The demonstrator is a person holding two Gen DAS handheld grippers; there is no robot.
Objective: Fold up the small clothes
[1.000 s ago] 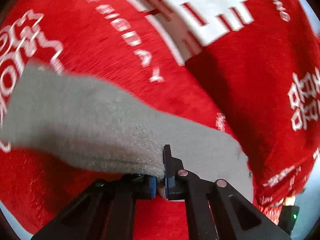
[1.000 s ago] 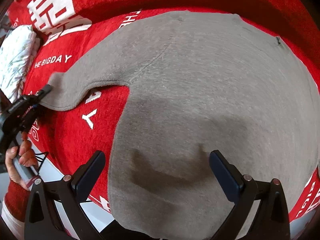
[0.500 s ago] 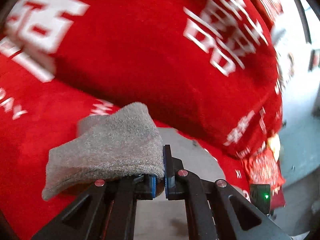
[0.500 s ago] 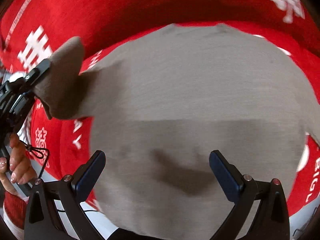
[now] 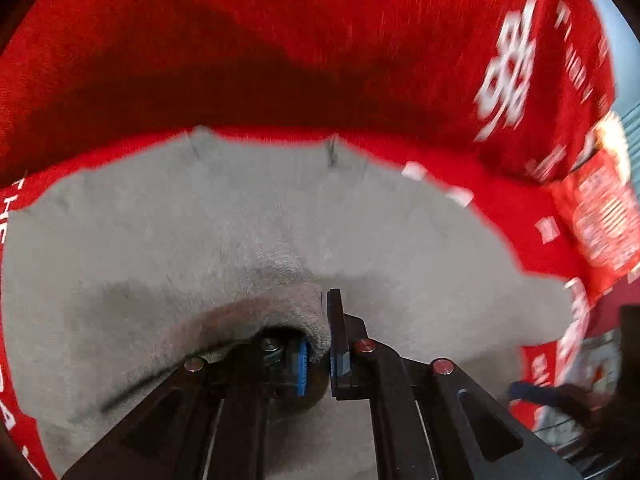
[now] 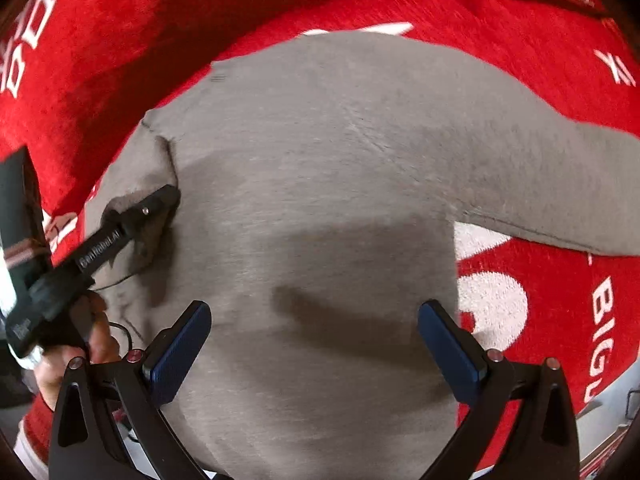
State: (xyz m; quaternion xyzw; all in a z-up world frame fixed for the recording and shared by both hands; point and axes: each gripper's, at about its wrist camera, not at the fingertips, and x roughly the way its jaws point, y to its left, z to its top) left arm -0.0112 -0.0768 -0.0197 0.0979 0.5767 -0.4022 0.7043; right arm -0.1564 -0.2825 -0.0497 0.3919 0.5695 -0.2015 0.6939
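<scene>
On the red blanket (image 6: 520, 60) with its white lettering lies the grey top (image 6: 340, 200), spread flat and filling the middle of the right wrist view. Over at nine o'clock in that view comes the left gripper (image 6: 162, 200), pressed tight on the cuff of the left sleeve (image 6: 140, 176), which lies doubled over onto the body of the garment. The left wrist view confirms it: the left gripper (image 5: 320, 356) pinches a roll of grey fabric between its blue pads, jaws nearly together, with the chest of the top stretching away towards twelve o'clock.

The right gripper (image 6: 316, 344) hangs above the hem at six o'clock, jaws spread wide, nothing between them. The other sleeve (image 6: 560, 200) runs out to three o'clock, not yet folded.

The step in hand looks like laying the left sleeve across the chest. To do it well, I'd say set the cuff down low and flat, so the fold line runs straight along the side seam, then let go without dragging the cloth. The free gripper could press the body down near the hem if the fabric creeps. The top looks soft and fleecy, so it may bunch.
</scene>
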